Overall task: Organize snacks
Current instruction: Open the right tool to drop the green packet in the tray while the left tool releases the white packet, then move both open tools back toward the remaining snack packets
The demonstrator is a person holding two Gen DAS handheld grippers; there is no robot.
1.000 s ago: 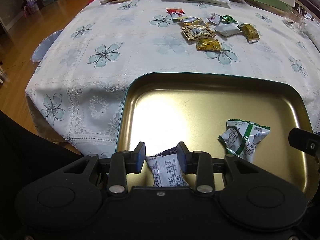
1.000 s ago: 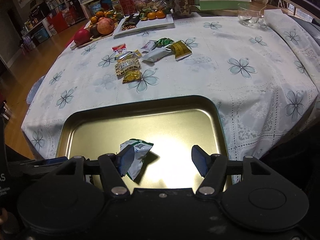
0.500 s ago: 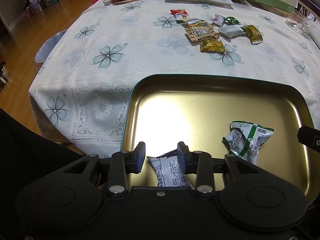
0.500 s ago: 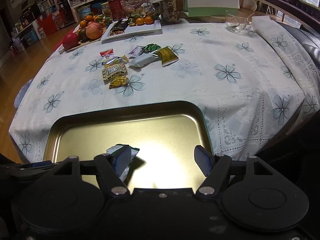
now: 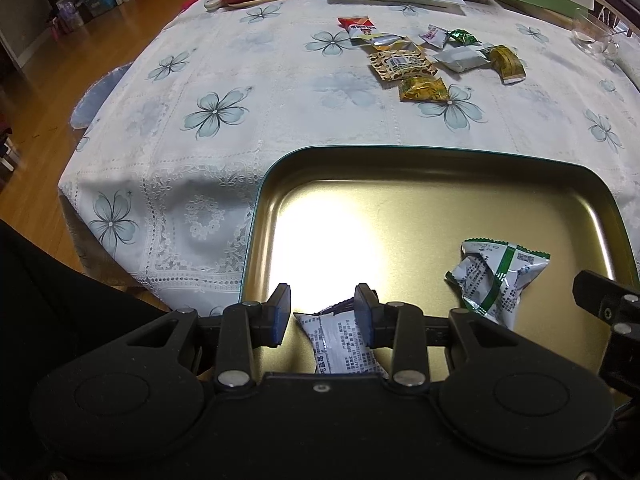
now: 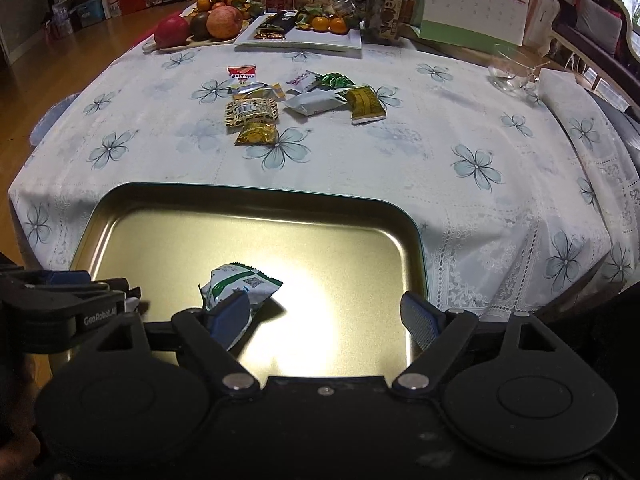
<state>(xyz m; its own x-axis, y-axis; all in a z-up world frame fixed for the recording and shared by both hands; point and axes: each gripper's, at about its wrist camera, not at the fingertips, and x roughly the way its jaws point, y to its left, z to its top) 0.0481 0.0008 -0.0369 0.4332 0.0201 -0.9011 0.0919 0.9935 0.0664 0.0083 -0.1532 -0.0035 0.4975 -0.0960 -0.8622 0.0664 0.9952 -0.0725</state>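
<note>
Left gripper (image 5: 322,316) jaws spread around white packet (image 5: 340,346); right gripper (image 6: 326,320), beside "GenRobot.AI" lettering, jaws opening, empty.

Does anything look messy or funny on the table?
Nothing is broken or spilled. The loose snacks lie jumbled on the tablecloth, overlapping at odd angles; only two packets are in the gold tray.

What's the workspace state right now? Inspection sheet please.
Surface: floral tablecloth with a gold tray at the near edge.
Job's things: green-striped packet and white packet in the tray; loose snack pile beyond it.
Clutter: fruit board, white plate, calendar, glass cup.
Grippers: left gripper around the white packet, grip unclear; right gripper opening, empty.
Cables: nothing seen.
Surroundings: wood floor, shelves.
</note>
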